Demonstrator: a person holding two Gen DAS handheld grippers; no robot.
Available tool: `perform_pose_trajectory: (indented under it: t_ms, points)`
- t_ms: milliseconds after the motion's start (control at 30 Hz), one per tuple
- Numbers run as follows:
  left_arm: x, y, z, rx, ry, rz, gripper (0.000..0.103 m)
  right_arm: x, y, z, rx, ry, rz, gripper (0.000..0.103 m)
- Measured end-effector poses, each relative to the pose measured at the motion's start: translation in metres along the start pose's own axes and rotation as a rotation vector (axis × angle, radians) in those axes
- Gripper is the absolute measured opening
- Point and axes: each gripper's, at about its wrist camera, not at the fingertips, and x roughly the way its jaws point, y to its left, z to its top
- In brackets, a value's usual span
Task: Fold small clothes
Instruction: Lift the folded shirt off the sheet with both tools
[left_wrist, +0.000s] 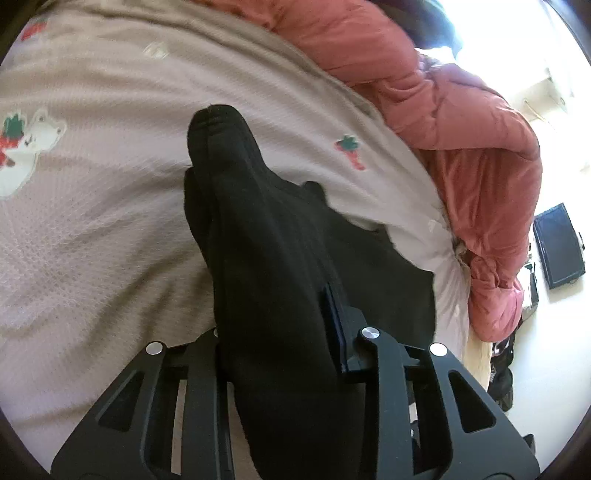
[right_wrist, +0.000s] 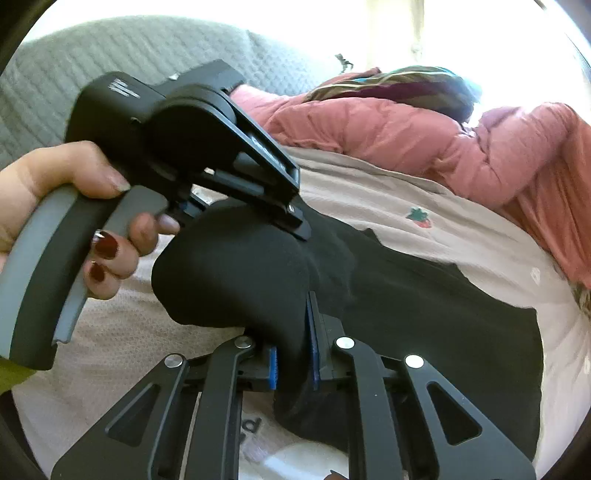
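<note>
Two views: from the left wrist, the left gripper (left_wrist: 280, 332) clamps a black garment (left_wrist: 258, 229) raised over the pinkish bedsheet (left_wrist: 110, 206). From the right wrist, the right gripper (right_wrist: 293, 354) pinches that garment near a hand (right_wrist: 74, 206).

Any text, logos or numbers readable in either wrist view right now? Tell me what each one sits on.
White lettering on the left gripper's side plate: blurred, only a leading "G" can be guessed.
Stripe mark on the same gripper's body: a logo, no letters.
Dark letter near the bedspread's bottom edge, behind the right gripper: partly hidden, unreadable.
Left wrist view: no text.
</note>
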Motion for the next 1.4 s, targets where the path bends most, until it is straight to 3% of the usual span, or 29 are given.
perform_pose_trajectory:
  t_ms: [367,633,967,1300,1333,1367,1400]
  points:
    - [0.000,-0.087,-0.022,0.135,-0.012,0.028,0.020,-0.055,-0.054,-0.020,0.180,-0.050,-0.025,0.009]
    - [0.030,-0.134,-0.037,0.196,0.014,0.085,0.020,-0.073,-0.095,-0.041,0.308,-0.046,-0.005,0.009]
    - [0.074,-0.159,-0.052,0.237,0.066,0.149,0.020,-0.063,-0.135,-0.070,0.457,-0.002,0.047,0.009]
    - [0.091,-0.162,-0.057,0.251,0.085,0.165,0.021,-0.058,-0.141,-0.078,0.503,0.014,0.061,0.009]
    - [0.090,-0.162,-0.057,0.251,0.087,0.151,0.023,-0.055,-0.145,-0.077,0.504,0.015,0.061,0.009]
    - [0.090,-0.162,-0.057,0.251,0.091,0.130,0.036,-0.054,-0.145,-0.078,0.505,0.018,0.060,0.009]
    - [0.088,-0.161,-0.057,0.239,0.097,0.085,0.057,-0.054,-0.145,-0.078,0.505,0.021,0.060,0.009]
